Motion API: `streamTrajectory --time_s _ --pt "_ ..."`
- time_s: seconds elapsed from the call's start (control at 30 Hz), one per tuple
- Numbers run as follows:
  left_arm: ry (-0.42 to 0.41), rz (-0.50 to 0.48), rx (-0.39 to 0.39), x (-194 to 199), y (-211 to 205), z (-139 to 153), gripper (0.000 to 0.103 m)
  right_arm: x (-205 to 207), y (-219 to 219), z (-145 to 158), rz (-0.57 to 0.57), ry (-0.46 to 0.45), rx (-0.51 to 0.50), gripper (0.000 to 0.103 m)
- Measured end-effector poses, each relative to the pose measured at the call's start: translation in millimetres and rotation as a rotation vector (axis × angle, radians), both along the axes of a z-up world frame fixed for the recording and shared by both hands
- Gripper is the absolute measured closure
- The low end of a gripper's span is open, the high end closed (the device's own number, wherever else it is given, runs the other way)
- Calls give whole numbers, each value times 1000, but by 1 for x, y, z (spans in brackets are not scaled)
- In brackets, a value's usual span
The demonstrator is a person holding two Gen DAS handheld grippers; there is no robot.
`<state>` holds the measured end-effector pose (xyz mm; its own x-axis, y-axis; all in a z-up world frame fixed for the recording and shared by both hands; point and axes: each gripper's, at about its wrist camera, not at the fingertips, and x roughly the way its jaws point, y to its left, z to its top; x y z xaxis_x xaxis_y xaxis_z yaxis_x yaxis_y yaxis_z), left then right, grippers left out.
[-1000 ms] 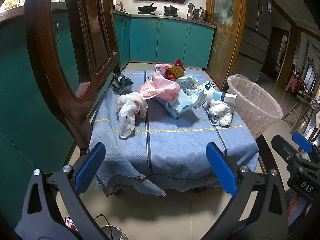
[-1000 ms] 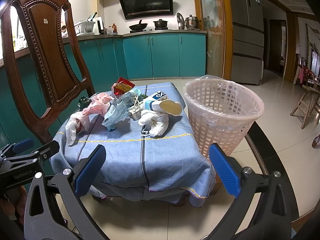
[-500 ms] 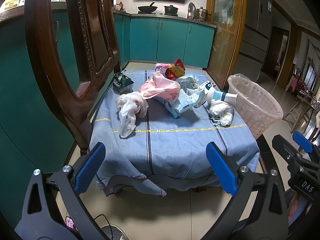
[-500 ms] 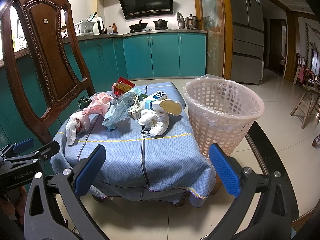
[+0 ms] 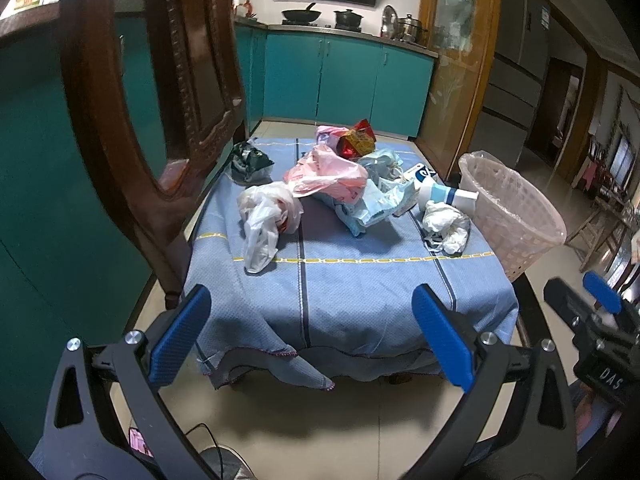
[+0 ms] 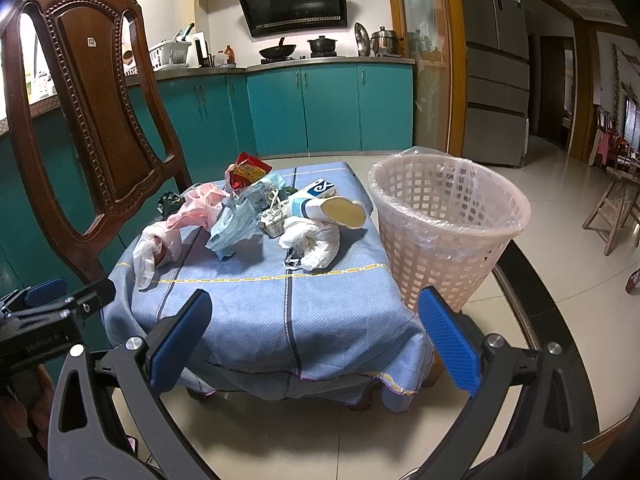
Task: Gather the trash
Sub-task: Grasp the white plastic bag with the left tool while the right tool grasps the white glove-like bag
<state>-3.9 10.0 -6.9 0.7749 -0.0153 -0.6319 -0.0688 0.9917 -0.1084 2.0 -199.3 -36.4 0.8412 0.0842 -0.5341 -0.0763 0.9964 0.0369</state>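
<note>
Kitchen floor surrounds a low desk draped in blue cloth (image 6: 280, 312), where crumpled plastic bags and wrappers (image 6: 240, 220) lie ahead of both claws. Nearest the spread, empty right claw (image 6: 316, 340) is a white wad (image 6: 316, 242); the pale lined basket (image 6: 448, 236) stands ahead-right. The left claw (image 5: 316, 340) is spread too.

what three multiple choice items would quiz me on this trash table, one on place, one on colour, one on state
1. Where does the pink plastic lattice basket stand?
A. on the floor beside the cloth-covered table
B. on the table
C. on the wooden chair

2. What colour is the tablecloth?
A. green
B. blue
C. white

3. How is the right claw?
A. shut on a bag
B. open, holding nothing
C. inside the basket

Answers: 1 A, its base sits on the tiles at the table's edge; 2 B, blue fabric with a yellow stripe; 3 B, its blue pads stand wide apart short of the table.
</note>
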Motion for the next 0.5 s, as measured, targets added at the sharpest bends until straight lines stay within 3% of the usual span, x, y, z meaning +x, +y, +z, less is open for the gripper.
streamTrajectory --time_s 0.2,0.37,0.5 --pt "41 13 -50 1 23 1 3 -5 -2 0 12 36 15 3" --pt "101 27 -11 20 29 -4 3 9 -8 -3 6 79 40 3" --pt "140 6 49 56 19 -8 3 48 -11 -6 0 126 64 3"
